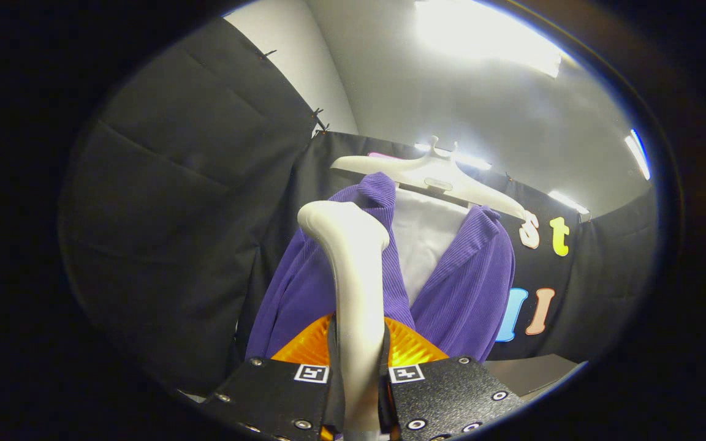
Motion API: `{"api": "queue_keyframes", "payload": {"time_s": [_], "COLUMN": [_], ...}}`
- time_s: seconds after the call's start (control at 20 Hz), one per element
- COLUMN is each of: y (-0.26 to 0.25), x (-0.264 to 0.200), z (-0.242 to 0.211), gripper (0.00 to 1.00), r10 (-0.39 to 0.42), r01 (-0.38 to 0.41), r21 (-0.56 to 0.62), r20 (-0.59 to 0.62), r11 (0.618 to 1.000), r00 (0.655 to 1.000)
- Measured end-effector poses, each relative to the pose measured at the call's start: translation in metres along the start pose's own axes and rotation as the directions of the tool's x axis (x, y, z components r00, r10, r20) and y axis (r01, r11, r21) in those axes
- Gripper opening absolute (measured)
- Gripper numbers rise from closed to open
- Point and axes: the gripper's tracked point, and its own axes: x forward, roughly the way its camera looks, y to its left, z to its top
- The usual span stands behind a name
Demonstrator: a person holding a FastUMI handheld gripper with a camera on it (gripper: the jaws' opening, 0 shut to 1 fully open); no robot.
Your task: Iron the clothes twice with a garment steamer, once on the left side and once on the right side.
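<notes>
Both fingers of the claw pinch the steamer handle, low centre of frame. Steamer head rises before the purple garment on its hanger, mid-frame. Recommended: keep head flat against one front panel, stroking slowly, evenly downward.

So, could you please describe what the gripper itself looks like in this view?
The gripper shows two flat, textured black metal plates studded with round silver screws. Each plate carries a small square black-and-white fiducial marker near its inner edge. Ribbed, translucent orange parts fan out just ahead of the plates. No cables or sleeves are visible.
</notes>
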Motion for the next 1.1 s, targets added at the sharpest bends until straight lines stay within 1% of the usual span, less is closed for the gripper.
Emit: {"api": "queue_keyframes", "payload": {"time_s": [0.1,0.2,0.35,0.5,0.6,0.8,0.9,1.1], "y": [0.005,0.006,0.015,0.019,0.028,0.038,0.04,0.046], "x": [0.004,0.007,-0.005,-0.014,-0.016,-0.032,-0.036,-0.046], "z": [-0.009,-0.025,-0.058,-0.08,-0.105,-0.143,-0.153,-0.182], "gripper": [0.21,0.21,0.21,0.21,0.21,0.21,0.21,0.21], "r10": [0.017,0.022,0.036,0.042,0.069,0.086,0.09,0.104], "r01": [-0.016,-0.024,-0.039,-0.049,-0.081,-0.108,-0.117,-0.135], "r21": [0.004,-0.028,-0.03,-0.065,-0.066,-0.09,-0.104,-0.096], "r20": [-0.015,-0.042,-0.089,-0.113,-0.168,-0.218,-0.228,-0.276], "r11": [1.0,0.999,0.999,0.997,0.995,0.99,0.988,0.986], "r00": [1.0,0.999,0.995,0.993,0.983,0.972,0.969,0.956]}}
